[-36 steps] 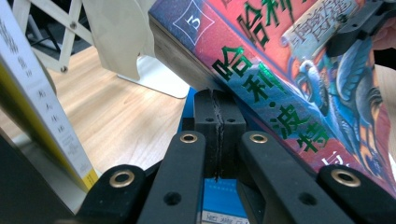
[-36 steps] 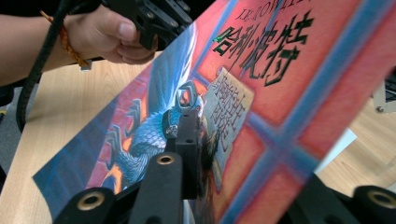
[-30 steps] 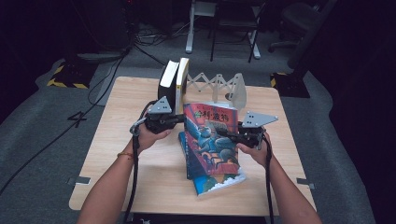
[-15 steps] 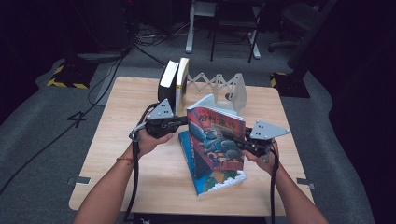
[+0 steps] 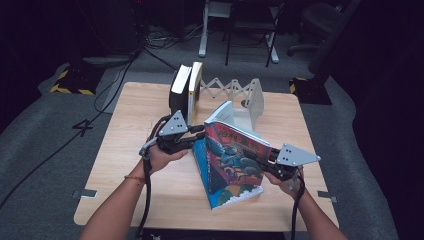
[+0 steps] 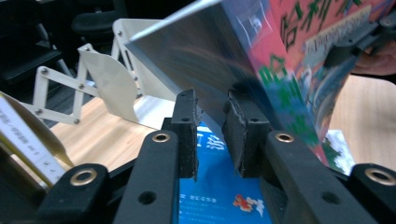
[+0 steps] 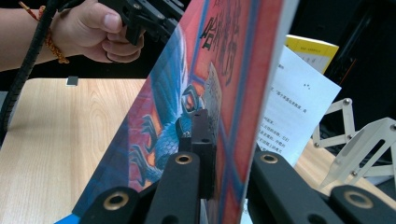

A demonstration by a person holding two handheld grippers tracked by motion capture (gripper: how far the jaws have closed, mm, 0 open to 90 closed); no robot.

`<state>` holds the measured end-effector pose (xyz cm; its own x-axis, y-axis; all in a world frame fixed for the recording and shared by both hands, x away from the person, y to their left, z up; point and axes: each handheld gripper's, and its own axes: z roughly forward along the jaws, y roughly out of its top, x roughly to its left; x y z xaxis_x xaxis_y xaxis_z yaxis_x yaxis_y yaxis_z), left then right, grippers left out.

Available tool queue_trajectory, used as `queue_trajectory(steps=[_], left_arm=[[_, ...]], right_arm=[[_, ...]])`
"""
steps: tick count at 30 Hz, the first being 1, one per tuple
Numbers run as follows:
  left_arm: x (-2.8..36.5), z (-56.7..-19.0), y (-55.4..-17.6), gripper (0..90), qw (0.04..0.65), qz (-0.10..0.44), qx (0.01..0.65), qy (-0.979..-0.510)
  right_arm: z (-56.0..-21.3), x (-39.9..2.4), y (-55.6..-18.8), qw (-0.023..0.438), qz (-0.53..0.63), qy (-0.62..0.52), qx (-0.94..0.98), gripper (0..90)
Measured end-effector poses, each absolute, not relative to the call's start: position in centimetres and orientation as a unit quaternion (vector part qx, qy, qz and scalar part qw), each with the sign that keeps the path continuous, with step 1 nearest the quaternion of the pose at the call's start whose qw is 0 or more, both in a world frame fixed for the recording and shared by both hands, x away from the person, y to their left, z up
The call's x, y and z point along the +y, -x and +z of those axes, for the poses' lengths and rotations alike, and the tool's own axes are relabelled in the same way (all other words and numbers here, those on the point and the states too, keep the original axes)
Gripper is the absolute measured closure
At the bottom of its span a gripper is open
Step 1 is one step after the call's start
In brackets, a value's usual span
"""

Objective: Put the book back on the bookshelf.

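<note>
Red-covered book (image 5: 235,160) is being held up tilted at centre of the high view, over a blue book (image 5: 201,157) lying flat on the wooden table (image 5: 125,130). Right gripper (image 5: 265,159), at lower right of the high view, is clamping the red-covered book's right edge; in the right gripper view its jaws are sitting on either side of the cover (image 7: 187,116), pads pressing on it. Left gripper (image 5: 200,134), left of centre, is at the book's left edge. Its jaws have just been opening: in the left gripper view the book's corner (image 6: 243,70) is lying just above the gap between them, one pad (image 6: 243,121) looking against it, the other apart, so released. Blue book (image 6: 219,186) is showing under the jaws at bottom centre.

Behind, at upper centre of the high view, two upright books (image 5: 186,90) are standing against a white folding book rack (image 5: 240,95). Rack also showing at upper left of the left gripper view (image 6: 107,79) and lower right of the right gripper view (image 7: 364,144). Left hand (image 7: 98,30) is at upper left of the right gripper view.
</note>
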<state>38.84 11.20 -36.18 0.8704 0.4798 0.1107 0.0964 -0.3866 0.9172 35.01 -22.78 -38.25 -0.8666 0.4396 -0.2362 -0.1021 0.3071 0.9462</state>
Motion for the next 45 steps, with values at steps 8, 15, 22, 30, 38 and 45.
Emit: queue_trajectory(steps=[8,15,22,30,38,45], left_arm=[[11.8,-37.3,-36.1,56.7,0.511,0.172,0.188,-0.821],[11.7,-39.2,-34.4,47.9,0.485,0.163,0.185,-0.839],[11.0,-41.4,-33.2,41.4,0.474,0.136,0.187,-0.849],[8.5,-43.2,-32.4,22.2,0.466,0.125,0.187,-0.856],[6.1,-44.3,-32.4,27.8,0.487,0.127,0.199,-0.841],[5.2,-43.6,-32.5,39.0,0.514,0.148,0.196,-0.822]], right_arm=[[-38.4,-23.4,-34.2,0.235,0.583,-0.102,0.771,85.1],[-38.5,-23.6,-33.7,0.238,0.581,-0.100,0.772,85.1],[-38.5,-23.6,-33.2,0.240,0.580,-0.098,0.772,85.1],[-38.5,-23.8,-32.6,0.241,0.578,-0.095,0.774,85.1],[-38.6,-24.0,-31.9,0.241,0.581,-0.092,0.772,85.0],[-38.7,-24.2,-31.5,0.240,0.581,-0.087,0.773,84.8]])
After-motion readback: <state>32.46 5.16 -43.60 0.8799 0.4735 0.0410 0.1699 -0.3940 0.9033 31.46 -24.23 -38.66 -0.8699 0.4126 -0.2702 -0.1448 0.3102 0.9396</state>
